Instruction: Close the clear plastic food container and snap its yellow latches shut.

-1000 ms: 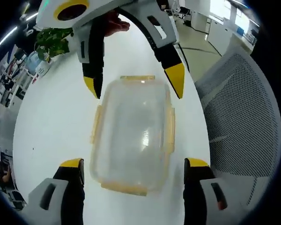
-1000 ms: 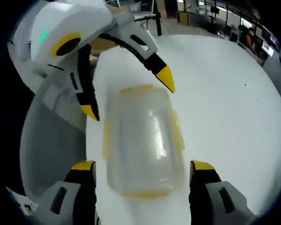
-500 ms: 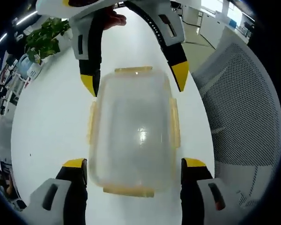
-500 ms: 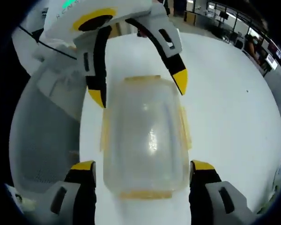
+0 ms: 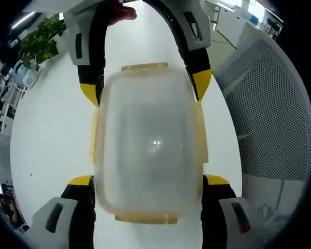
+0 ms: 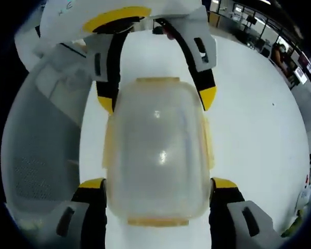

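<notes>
Container (image 5: 147,150) sits centre frame in both views, on the white table (image 5: 52,140); one container, lid on top of it. Left gripper (image 5: 147,189) is spread wide, jaws flanking the near end at 8 and 4 o'clock, close to the walls but contact unclear. Right gripper (image 6: 158,192) likewise spread wide at the opposite end, nothing gripped. Each shows in the other's view at 12 o'clock.

Four yellow latches: end latch (image 5: 143,67) at 12, end latch (image 5: 145,218) at 6, side latch (image 5: 95,142) at 9, side latch (image 5: 201,136) at 3. Whether any is snapped: cannot tell.

Handling, my read: thin clear plastic, light, empty, slick; will skate on the table if pushed from one side. Brace the opposite end, press latch flaps at mid-span. Mesh chair (image 5: 269,119) at 3 o'clock, plant (image 5: 39,44) at 10.
</notes>
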A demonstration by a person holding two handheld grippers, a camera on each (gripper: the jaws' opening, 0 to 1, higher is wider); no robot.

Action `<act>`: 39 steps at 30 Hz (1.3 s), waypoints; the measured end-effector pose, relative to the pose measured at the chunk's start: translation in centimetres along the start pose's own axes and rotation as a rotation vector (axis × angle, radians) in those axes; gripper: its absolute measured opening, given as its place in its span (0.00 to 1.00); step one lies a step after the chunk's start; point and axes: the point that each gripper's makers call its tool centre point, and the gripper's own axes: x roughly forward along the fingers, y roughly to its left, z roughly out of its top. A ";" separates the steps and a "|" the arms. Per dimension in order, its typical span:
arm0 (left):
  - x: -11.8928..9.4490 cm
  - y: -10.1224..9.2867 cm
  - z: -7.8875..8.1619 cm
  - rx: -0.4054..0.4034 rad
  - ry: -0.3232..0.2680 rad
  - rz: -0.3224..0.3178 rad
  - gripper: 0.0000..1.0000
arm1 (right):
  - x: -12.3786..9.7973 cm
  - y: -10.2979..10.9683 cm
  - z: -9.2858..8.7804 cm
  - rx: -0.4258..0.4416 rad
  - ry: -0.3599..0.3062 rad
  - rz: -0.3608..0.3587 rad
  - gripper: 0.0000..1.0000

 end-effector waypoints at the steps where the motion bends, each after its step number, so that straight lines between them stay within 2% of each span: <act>1: 0.2 0.0 0.0 0.000 0.006 0.001 0.87 | 0.1 0.0 0.0 0.003 0.003 -0.003 0.84; 5: 0.3 0.0 -0.1 -0.004 0.027 0.004 0.87 | 0.1 -0.1 -0.1 0.003 0.017 -0.007 0.83; 10: 0.4 -0.2 -0.2 -0.015 0.059 0.011 0.87 | 0.1 0.0 -0.1 -0.002 -0.003 -0.006 0.83; 14: 0.4 -0.2 -0.2 -0.021 0.057 0.015 0.86 | 0.1 -0.1 -0.1 0.000 -0.015 -0.011 0.83; 31: 0.3 -0.4 -0.3 -0.046 0.046 0.026 0.86 | 0.3 -0.1 0.1 -0.022 0.011 0.007 0.84; 39: -0.1 -0.6 -1.6 -0.064 0.050 0.031 0.87 | 0.8 0.0 1.2 -0.038 0.005 0.012 0.84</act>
